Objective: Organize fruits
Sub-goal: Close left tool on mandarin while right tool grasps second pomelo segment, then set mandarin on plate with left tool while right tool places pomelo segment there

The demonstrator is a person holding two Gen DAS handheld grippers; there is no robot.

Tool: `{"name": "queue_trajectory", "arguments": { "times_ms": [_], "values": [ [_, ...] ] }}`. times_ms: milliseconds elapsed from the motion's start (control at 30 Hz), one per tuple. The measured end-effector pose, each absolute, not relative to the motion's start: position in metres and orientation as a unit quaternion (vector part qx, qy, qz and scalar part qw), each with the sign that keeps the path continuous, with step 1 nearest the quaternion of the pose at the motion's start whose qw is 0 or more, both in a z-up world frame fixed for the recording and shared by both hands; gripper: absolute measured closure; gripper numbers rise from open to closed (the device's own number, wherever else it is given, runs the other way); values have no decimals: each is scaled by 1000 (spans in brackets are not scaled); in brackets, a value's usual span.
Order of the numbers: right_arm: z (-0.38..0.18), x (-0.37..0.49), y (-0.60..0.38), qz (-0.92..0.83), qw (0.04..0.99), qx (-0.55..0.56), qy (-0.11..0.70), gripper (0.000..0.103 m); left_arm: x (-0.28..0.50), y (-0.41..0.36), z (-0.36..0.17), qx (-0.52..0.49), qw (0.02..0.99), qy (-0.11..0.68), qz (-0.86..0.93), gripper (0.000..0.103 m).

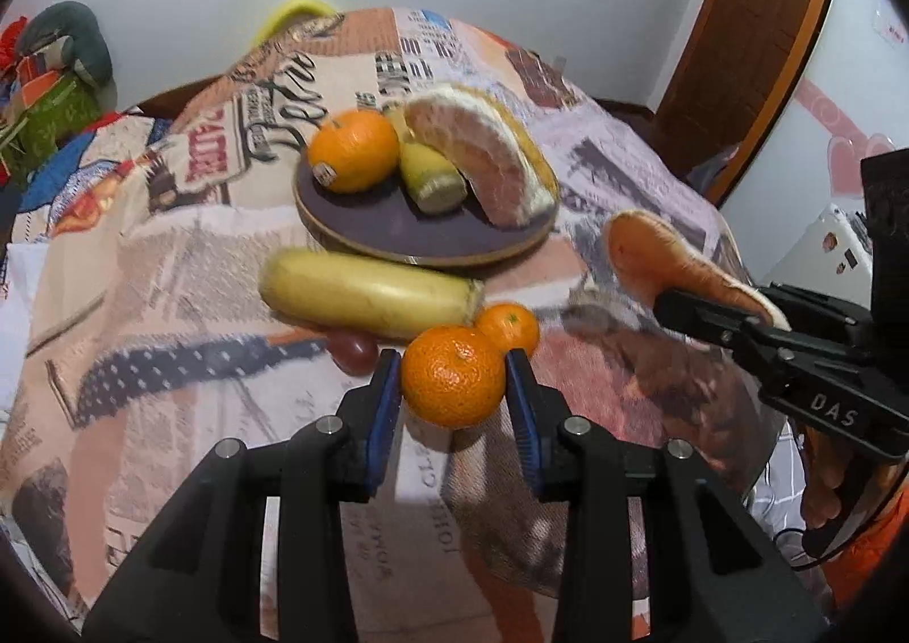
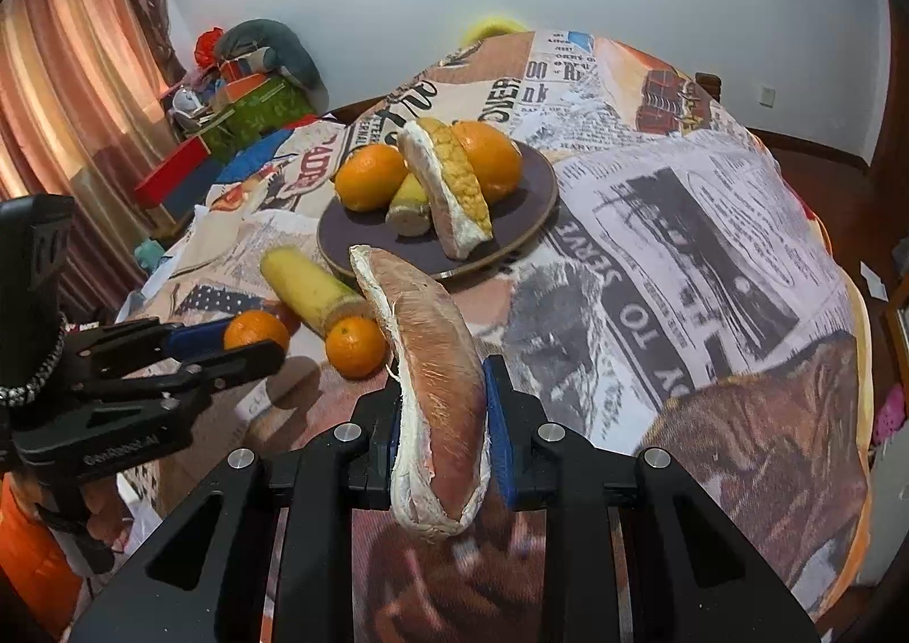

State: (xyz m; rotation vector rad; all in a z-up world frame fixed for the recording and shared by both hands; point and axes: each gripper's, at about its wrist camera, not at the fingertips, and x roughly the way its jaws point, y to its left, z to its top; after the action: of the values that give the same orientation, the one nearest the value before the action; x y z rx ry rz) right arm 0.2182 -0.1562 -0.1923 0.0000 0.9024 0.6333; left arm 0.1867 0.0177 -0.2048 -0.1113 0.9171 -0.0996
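Covering the table, a newsprint-patterned cloth, dark plate at the far middle holding oranges and a pomelo wedge, right gripper pinching a peeled pomelo segment above the near cloth, left gripper clamped on a mandarin near a banana piece

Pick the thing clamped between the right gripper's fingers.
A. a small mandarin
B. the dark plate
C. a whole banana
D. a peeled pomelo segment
D: the right gripper pinches a peeled pomelo segment between its blue pads, lifted off the tablecloth; it is the left gripper that closes around a mandarin.
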Motion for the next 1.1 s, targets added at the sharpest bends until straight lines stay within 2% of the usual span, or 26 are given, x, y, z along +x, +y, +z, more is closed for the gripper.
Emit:
{"name": "queue_trajectory", "arguments": {
  "times_ms": [333, 1100],
  "values": [
    [-187, 238, -133, 317, 851, -8, 418, 80, 211, 37, -183, -47, 910, 411, -32, 67],
    [-215, 286, -76, 387, 799, -47, 458, 80, 274, 66, -213, -53, 904, 424, -18, 67]
  ]
}}
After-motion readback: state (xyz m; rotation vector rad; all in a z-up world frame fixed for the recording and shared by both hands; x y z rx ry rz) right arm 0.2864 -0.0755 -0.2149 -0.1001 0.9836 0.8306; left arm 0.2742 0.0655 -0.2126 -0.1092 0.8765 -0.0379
